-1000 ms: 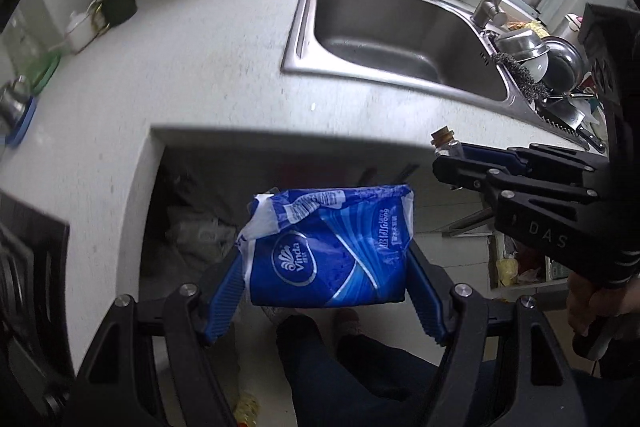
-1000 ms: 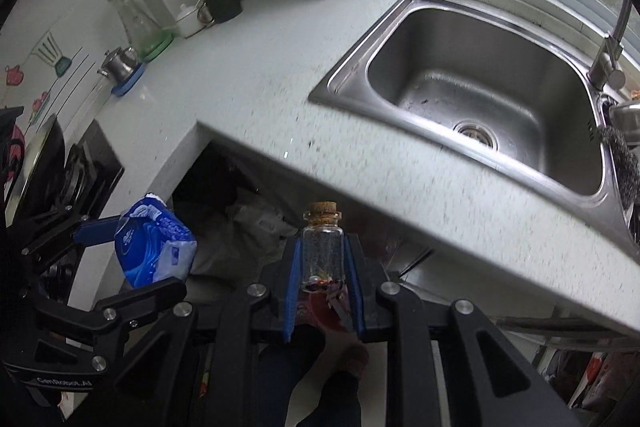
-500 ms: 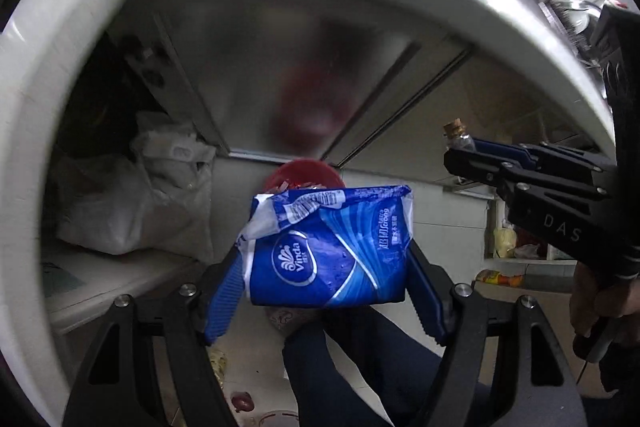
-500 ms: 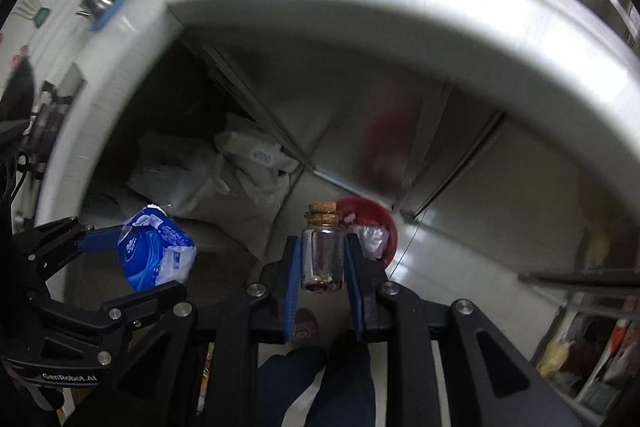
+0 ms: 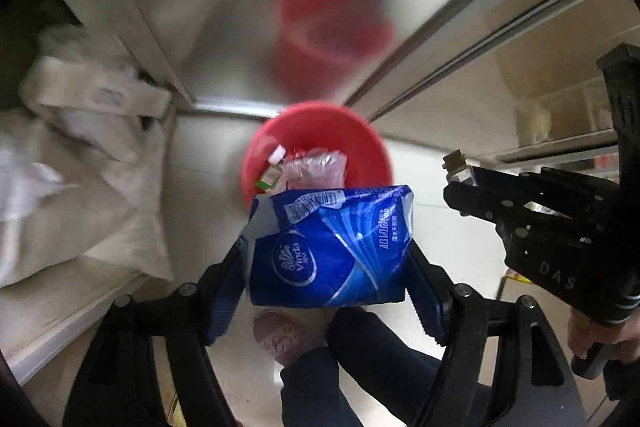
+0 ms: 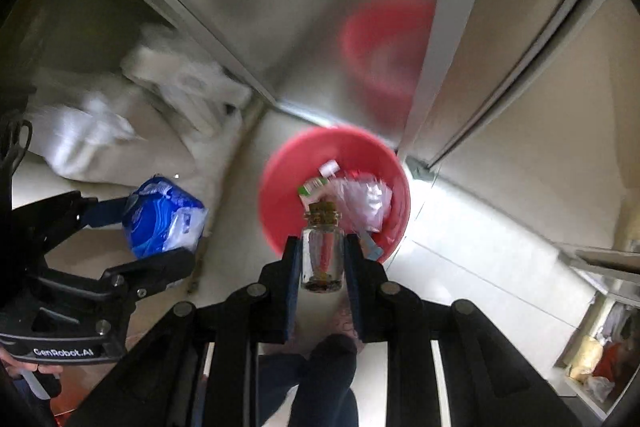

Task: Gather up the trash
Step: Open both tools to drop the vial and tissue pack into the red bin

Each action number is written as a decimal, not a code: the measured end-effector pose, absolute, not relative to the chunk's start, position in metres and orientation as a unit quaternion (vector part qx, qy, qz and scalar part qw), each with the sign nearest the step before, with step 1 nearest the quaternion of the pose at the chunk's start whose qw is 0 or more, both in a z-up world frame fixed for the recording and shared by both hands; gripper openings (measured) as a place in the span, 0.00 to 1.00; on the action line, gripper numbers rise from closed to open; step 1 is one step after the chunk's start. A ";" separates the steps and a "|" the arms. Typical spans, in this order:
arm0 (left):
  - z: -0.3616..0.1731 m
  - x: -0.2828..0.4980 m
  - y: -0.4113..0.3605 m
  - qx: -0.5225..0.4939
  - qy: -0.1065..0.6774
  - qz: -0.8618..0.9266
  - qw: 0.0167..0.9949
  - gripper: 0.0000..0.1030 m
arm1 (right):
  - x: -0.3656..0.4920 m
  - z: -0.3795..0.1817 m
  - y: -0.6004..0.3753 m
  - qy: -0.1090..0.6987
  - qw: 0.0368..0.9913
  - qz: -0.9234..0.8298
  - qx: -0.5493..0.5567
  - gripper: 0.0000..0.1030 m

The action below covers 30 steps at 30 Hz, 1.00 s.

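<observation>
My left gripper (image 5: pixel 326 259) is shut on a blue Vinda tissue pack (image 5: pixel 332 247), held above and in front of a red bin (image 5: pixel 320 125) on the floor. The bin holds a small bottle and crumpled plastic. My right gripper (image 6: pixel 322 259) is shut on a small corked glass bottle (image 6: pixel 322 251), held upright over the near rim of the red bin (image 6: pixel 286 171). The right gripper with the bottle (image 5: pixel 458 167) also shows at the right of the left wrist view. The tissue pack (image 6: pixel 160 219) shows at the left of the right wrist view.
A shiny metal cabinet door (image 5: pixel 240 7) behind the bin mirrors it. White sacks (image 5: pixel 80 147) lie on a low shelf at the left. The person's legs and a slippered foot (image 5: pixel 280 335) stand on the pale tiled floor below the grippers.
Both grippers have dropped from counter height to below the counter and moved closer to the red bin, which now fills the view's middle. Each still holds its item.
</observation>
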<state>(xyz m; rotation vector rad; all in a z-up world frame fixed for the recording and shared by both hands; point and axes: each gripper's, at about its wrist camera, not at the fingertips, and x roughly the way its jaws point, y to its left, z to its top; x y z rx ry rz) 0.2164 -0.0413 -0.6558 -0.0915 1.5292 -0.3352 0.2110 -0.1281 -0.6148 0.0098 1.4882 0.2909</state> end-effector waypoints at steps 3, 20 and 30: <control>-0.706 0.217 -0.048 -0.039 0.692 -0.156 0.703 0.70 | 0.213 -0.664 -0.132 0.679 0.723 0.130 0.001 0.19; -0.814 0.224 -0.071 -0.033 0.702 -0.178 0.689 0.70 | 0.224 -0.762 -0.148 0.694 0.707 0.135 -0.015 0.19; -0.804 0.223 -0.070 -0.015 0.706 -0.197 0.681 0.79 | 0.227 -0.754 -0.152 0.693 0.707 0.140 0.003 0.62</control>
